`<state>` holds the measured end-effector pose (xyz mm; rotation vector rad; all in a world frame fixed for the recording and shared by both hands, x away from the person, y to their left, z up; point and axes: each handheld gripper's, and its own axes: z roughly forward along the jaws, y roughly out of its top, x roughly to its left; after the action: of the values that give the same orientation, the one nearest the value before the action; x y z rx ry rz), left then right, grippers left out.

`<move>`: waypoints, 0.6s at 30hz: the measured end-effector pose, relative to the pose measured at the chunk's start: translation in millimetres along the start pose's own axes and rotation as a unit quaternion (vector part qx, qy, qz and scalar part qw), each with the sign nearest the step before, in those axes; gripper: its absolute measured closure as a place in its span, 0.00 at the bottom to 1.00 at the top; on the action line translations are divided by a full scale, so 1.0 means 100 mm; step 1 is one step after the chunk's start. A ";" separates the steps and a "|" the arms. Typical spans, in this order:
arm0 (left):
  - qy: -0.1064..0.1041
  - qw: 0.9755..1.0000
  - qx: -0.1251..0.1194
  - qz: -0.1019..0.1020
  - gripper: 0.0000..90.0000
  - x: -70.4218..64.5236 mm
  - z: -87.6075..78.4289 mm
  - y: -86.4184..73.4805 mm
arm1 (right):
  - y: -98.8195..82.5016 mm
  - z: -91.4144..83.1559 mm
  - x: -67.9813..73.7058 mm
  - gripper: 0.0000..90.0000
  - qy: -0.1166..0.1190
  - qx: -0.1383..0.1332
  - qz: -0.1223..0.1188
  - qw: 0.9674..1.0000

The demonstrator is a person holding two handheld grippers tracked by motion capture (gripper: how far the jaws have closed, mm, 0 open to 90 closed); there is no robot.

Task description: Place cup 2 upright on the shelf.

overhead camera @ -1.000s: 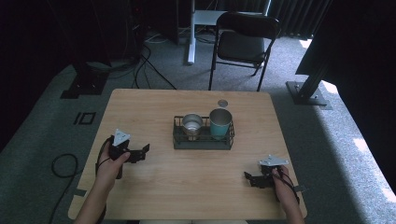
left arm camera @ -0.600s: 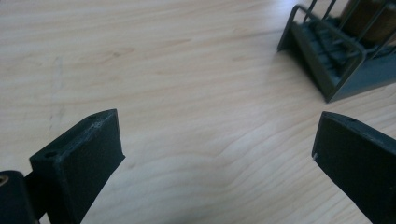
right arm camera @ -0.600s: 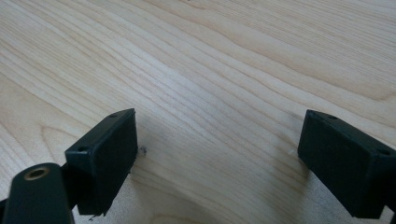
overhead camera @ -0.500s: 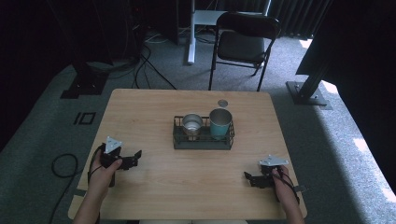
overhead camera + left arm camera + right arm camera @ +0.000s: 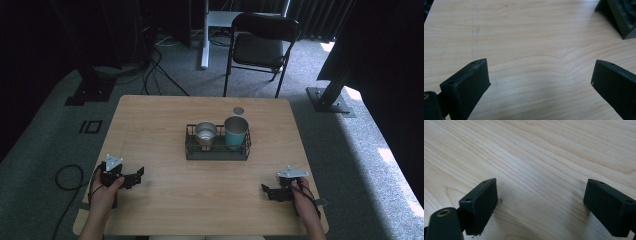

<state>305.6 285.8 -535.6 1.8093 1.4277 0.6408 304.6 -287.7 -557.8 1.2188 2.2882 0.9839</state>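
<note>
Both my left claw (image 5: 136,176) and my right claw (image 5: 266,191) stand wide open and hold nothing, low over the bench (image 5: 165,120). The metal cup (image 5: 205,134) and the teal cup (image 5: 236,132) stand upright in the wire basket (image 5: 217,151) at the middle, well apart from both. I judge the cups light, stiff and a little slippery, so I would pinch one at its rim wall.

No readable text, label, brand, number or sign anywhere. Tabletop (image 5: 165,120): plain wood grain, no print. Teal cup (image 5: 236,132), metal cup (image 5: 205,133), wire basket (image 5: 217,152): no markings legible at this distance. Left tongs (image 5: 539,82) and right tongs (image 5: 540,203): plain black pads, screw holes, no lettering.
</note>
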 end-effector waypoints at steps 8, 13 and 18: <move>0.023 0.999 0.004 -0.026 0.03 0.03 0.01 -0.07 | 0.00 0.00 0.00 0.13 0.000 0.000 0.000 1.000; 0.044 0.999 0.019 -0.021 0.03 0.02 0.01 -0.11 | 0.00 0.00 0.00 0.13 0.000 0.000 0.000 1.000; 0.059 0.997 0.020 -0.038 0.03 0.03 -0.01 -0.13 | 0.00 0.00 0.00 0.13 0.000 0.000 0.000 1.000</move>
<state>298.1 290.5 -545.8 1.7641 1.5902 0.6943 304.6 -287.7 -557.8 1.2186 2.2881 0.9842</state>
